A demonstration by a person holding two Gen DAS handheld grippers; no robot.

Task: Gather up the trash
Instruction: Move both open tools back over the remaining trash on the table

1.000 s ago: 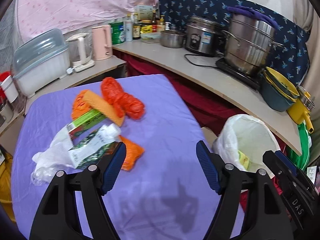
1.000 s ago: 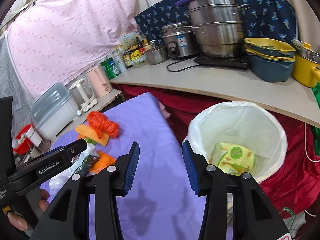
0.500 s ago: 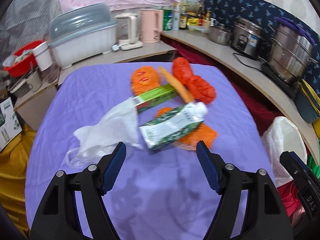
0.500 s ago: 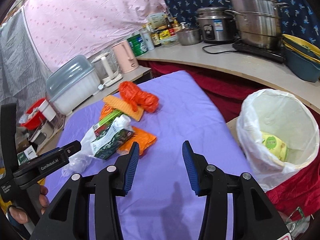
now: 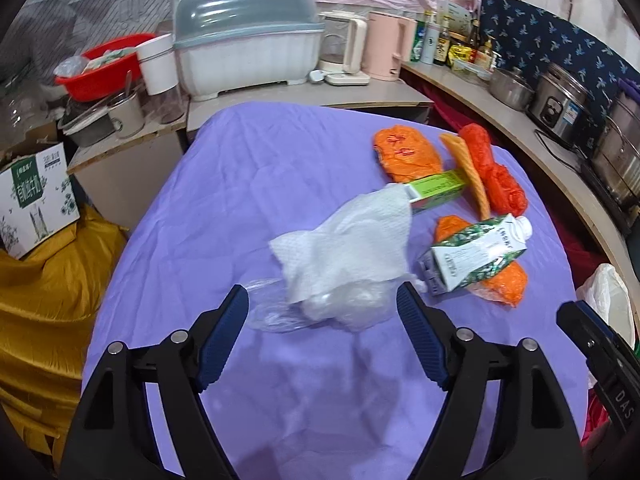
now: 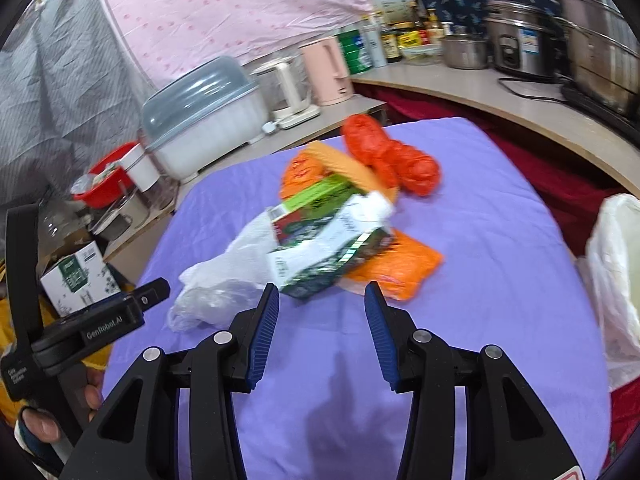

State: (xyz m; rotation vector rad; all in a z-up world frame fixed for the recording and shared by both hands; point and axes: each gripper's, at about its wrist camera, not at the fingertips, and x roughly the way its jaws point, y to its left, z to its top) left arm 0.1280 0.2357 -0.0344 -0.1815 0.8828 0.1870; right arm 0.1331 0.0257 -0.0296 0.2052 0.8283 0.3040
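Observation:
A heap of trash lies on the purple table [image 5: 224,216]. It holds a white paper towel with clear plastic [image 5: 344,256], a green-and-white carton [image 5: 476,252], a green box [image 5: 436,190], orange wrappers [image 5: 404,156] and a red bag [image 5: 496,168]. My left gripper [image 5: 322,312] hovers just short of the towel; its jaws are opening and hold nothing. My right gripper [image 6: 322,300] is open and empty, just before the carton [image 6: 332,248] and an orange wrapper [image 6: 400,268]. The white-lined bin [image 6: 616,276] stands at the table's right edge.
A counter with pots [image 5: 560,100], kettles [image 5: 384,52] and bottles curves behind and to the right. A covered dish rack [image 5: 248,48] and a red basin [image 5: 104,68] stand at the back left. A cardboard box [image 5: 32,196] sits on yellow cloth at the left.
Both grippers swung left, away from the bin and toward the trash heap, and sank a little. The heap now sits closer and centred. The left jaws widened slightly.

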